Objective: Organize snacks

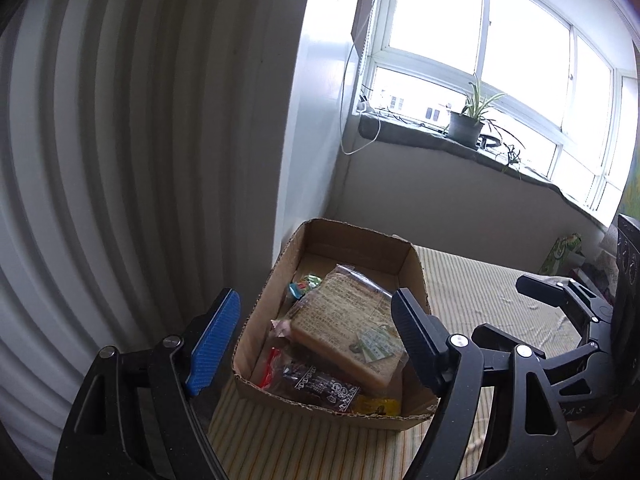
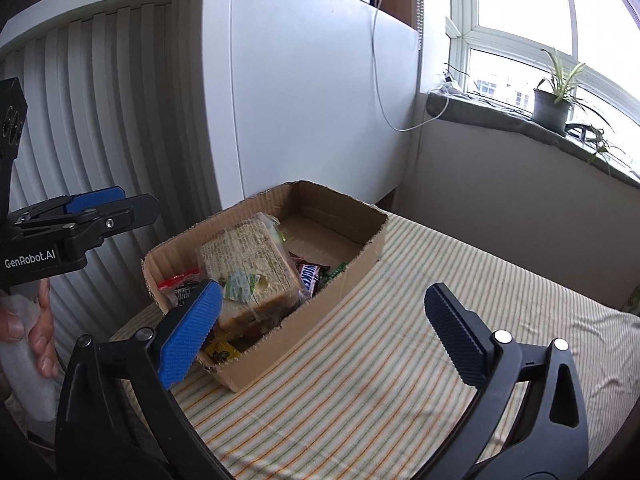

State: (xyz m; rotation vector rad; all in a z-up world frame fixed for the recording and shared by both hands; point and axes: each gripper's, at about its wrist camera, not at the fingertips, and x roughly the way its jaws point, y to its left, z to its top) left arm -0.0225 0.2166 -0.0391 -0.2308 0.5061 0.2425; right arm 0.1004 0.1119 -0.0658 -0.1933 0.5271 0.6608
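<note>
Left gripper (image 1: 316,344): I see it wide apart, empty.
Right gripper (image 2: 324,336): spread fully, empty.
Snacks: bread pack (image 2: 250,268) atop bars in cardboard box (image 2: 280,344), on striped cloth (image 2: 380,360).

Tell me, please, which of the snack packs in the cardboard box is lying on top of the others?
The clear-wrapped sliced bread lies on top. It is the largest pack in the cardboard box; the Snickers bar and the other small wrappers sit lower, partly beneath it.

Striped bed cover (image 2: 380,344), cardboard box (image 2: 280,344) of snacks directly upon it near the wall.
</note>
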